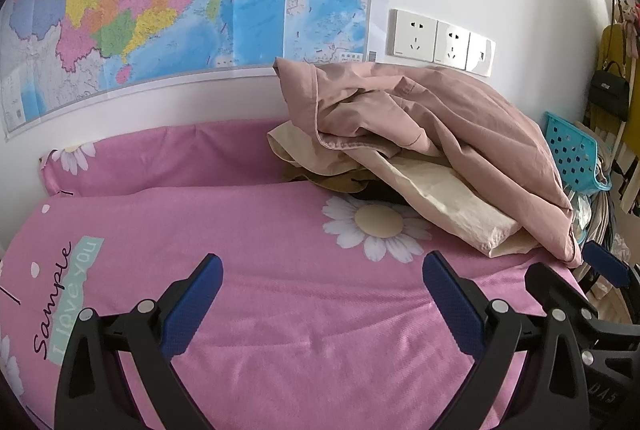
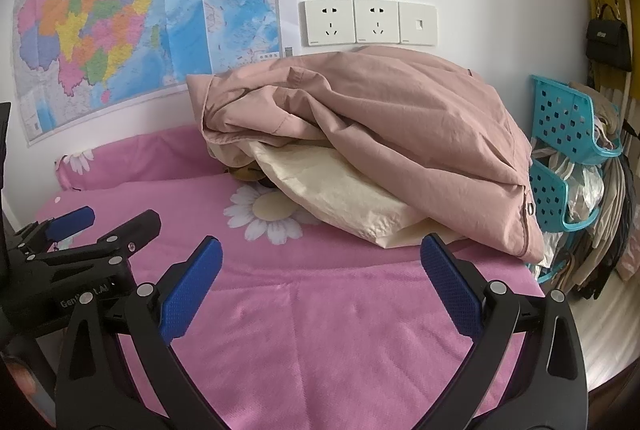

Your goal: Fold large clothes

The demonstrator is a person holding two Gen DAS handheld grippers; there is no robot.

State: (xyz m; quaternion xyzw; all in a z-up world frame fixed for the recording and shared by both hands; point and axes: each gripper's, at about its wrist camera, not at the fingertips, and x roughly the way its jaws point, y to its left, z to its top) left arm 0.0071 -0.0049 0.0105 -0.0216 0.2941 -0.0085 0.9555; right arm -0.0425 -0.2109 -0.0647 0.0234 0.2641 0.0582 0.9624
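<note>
A crumpled dusty-pink cotton garment lies heaped on a cream fabric piece at the far right of the pink daisy-print bed cover, against the wall. The left gripper and right gripper both gape wide, holding nothing. The garment looks soft, light and floppy; its near hem edge seems the best hold.

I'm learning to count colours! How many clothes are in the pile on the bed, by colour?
Pink: 1, the big garment on top.
Cream: 1, the garment under it.
Brownish: 1, a bit peeking out underneath.
Total: 3 that I can see; more may be hidden in the pile.
</note>
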